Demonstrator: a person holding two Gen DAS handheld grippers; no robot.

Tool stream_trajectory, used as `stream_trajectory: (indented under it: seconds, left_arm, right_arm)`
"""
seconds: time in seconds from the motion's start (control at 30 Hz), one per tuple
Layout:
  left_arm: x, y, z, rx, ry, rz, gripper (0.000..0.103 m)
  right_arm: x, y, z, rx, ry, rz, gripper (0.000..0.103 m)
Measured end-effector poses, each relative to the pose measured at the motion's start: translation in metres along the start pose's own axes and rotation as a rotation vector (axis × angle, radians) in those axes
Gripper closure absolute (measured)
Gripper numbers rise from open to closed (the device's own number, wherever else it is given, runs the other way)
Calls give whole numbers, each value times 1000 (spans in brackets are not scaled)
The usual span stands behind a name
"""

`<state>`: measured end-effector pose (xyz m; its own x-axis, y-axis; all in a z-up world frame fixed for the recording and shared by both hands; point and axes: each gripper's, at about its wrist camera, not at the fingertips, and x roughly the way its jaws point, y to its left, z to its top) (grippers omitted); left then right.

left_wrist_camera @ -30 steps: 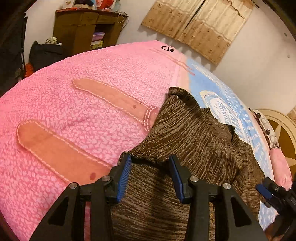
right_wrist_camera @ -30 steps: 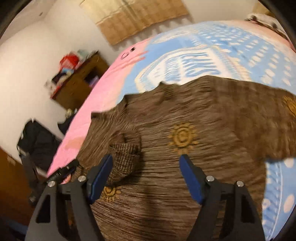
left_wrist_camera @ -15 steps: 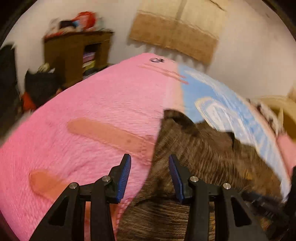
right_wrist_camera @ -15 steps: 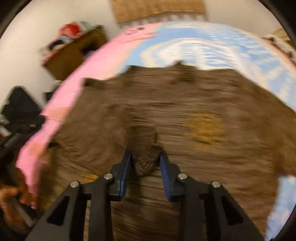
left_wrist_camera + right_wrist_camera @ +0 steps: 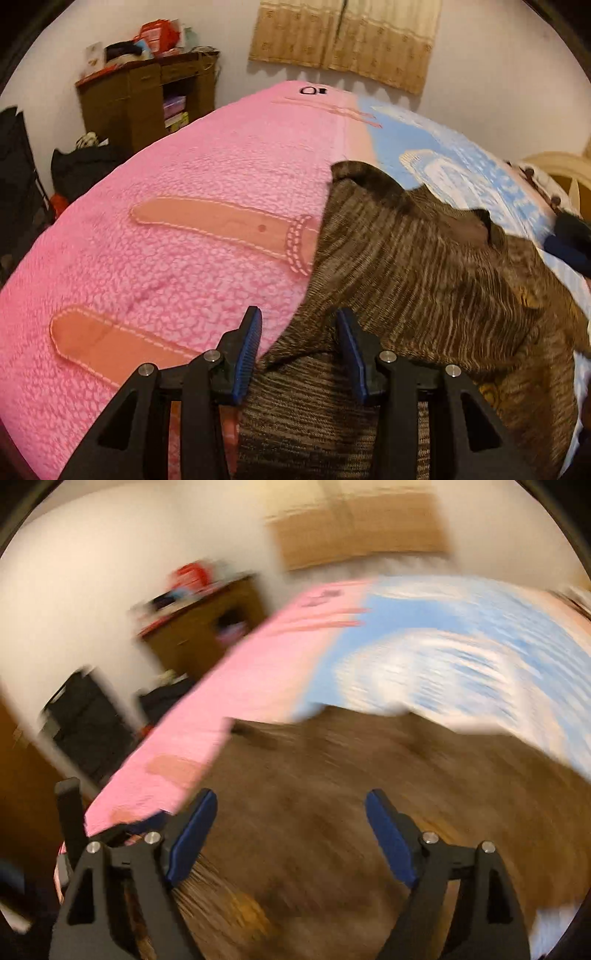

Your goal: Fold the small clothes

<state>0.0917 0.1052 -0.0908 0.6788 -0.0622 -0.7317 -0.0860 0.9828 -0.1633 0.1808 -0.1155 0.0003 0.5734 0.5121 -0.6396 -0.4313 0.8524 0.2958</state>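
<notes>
A brown striped knit sweater (image 5: 424, 280) lies on the bed, partly folded over itself. My left gripper (image 5: 299, 347) hovers over its near left edge. Its jaws stand partly apart, and a fold of the knit runs between the blue pads (image 5: 251, 347) without being pinched. The right wrist view is heavily blurred. There my right gripper (image 5: 291, 830) is above the sweater (image 5: 332, 775), its jaws opening wide with nothing between them. A dark blue blur at the right edge of the left wrist view may be the right gripper (image 5: 569, 240).
The sweater rests on a pink and blue blanket (image 5: 184, 184) covering the bed. A wooden cabinet (image 5: 147, 99) and a dark bag (image 5: 81, 166) stand beyond the bed's left side. A curtain (image 5: 347, 37) hangs on the far wall, and a cream headboard (image 5: 554, 170) is at right.
Half a second ago my right gripper was shut on the sweater's ribbed cuff; it has since let go, opened wide and pulled away. My left gripper rolled but kept its place and gap.
</notes>
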Motion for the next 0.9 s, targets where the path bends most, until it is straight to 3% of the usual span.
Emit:
stream_trajectory:
  seconds: [0.1,0.23,0.27,0.3,0.33,0.4,0.53,0.63,0.7,0.77,0.8,0.83,0.9]
  left_arm:
    - [2,-2,-3,-19,-18,12,59]
    - [5,-8,-2,-14,-27,7,58]
    - [5,-4,-3,-25,-31,-8,58]
    - [4,-2,-3,-35,-33,-20,58]
    - [4,1,-3,-43,-33,-28,57]
    - [5,4,-4,-50,-34,-38,57]
    - [4,0,-6,-25,-45,-14,57]
    - [3,-2,-8,-18,-47,-9,56]
    - [2,1,-8,-30,-46,-25,55]
    - [1,1,-8,-34,-47,-30,55]
    - [1,1,-8,-34,-48,-34,54]
    - [1,2,-8,-35,-48,-40,52]
    - [1,3,-8,-39,-46,-58,50]
  right_arm:
    - [61,30,23,-84,79,-48,41]
    - [128,68,39,-291,119,-148,43]
    - [143,72,41,-312,147,-182,49]
    - [158,73,42,-316,195,-171,79]
    - [169,71,45,-284,238,-125,86]
    - [175,69,58,-233,241,-113,87]
    - [192,20,86,105,219,-45,97]
    - [188,-17,90,271,189,109,91]
    - [157,-30,87,287,103,134,88]
    - [125,-37,78,256,81,145,64]
    - [100,-43,67,236,74,142,29]
    - [81,-47,58,226,59,135,9]
    - [35,-65,25,225,37,107,12]
